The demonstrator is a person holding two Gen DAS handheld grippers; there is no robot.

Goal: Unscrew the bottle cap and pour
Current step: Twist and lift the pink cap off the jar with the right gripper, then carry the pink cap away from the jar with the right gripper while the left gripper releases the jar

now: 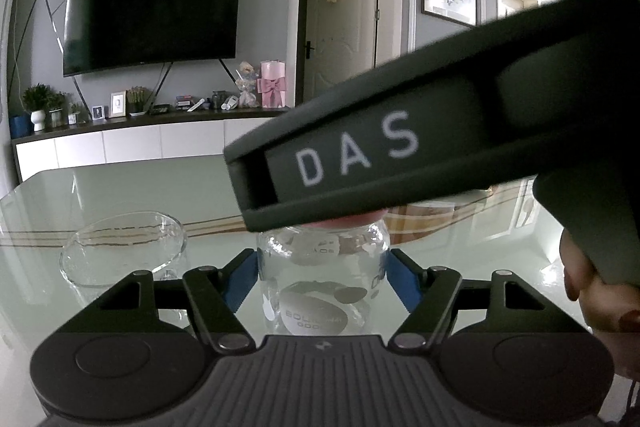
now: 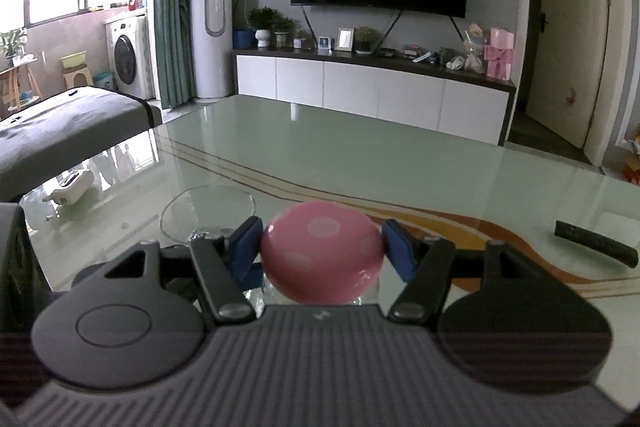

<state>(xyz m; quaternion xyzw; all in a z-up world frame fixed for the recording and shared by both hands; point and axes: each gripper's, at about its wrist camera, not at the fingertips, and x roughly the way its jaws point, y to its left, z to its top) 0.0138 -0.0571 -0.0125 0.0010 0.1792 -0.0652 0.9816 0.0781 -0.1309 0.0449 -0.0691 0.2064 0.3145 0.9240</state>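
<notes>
- Here, in the left wrist view, the left gripper (image 1: 323, 277) has its blue fingers (image 1: 242, 279) pressed against both sides of a clear glass bottle (image 1: 324, 283) at the lower middle of the frame, holding it upright on the glossy surface (image 1: 120, 187).
- Across the middle and right of that frame the body of the right gripper (image 1: 400, 147) lies over the bottle's top, so only a pink sliver of the cap (image 1: 348, 223) shows under it.
- A clear glass bowl (image 1: 124, 247) stands at the lower left, near the bottle but apart from it.
- In the right wrist view, the right gripper (image 2: 322, 247) is closed tight on the pink dotted cap (image 2: 322, 251) at lower centre, one blue finger (image 2: 246, 243) on each side.
- The bowl (image 2: 208, 211) sits just behind and left of the cap; a dark remote-like bar (image 2: 596, 245) lies at the far right.
- The bottle looks rigid, smooth and breakable, probably fairly light; I can't tell how much it holds.
- Its straight walls seem the safest place to take hold; the glass may slip if the cap resists.
- The domed cap is glossy, so gripping low at its widest edge should turn it best.
</notes>
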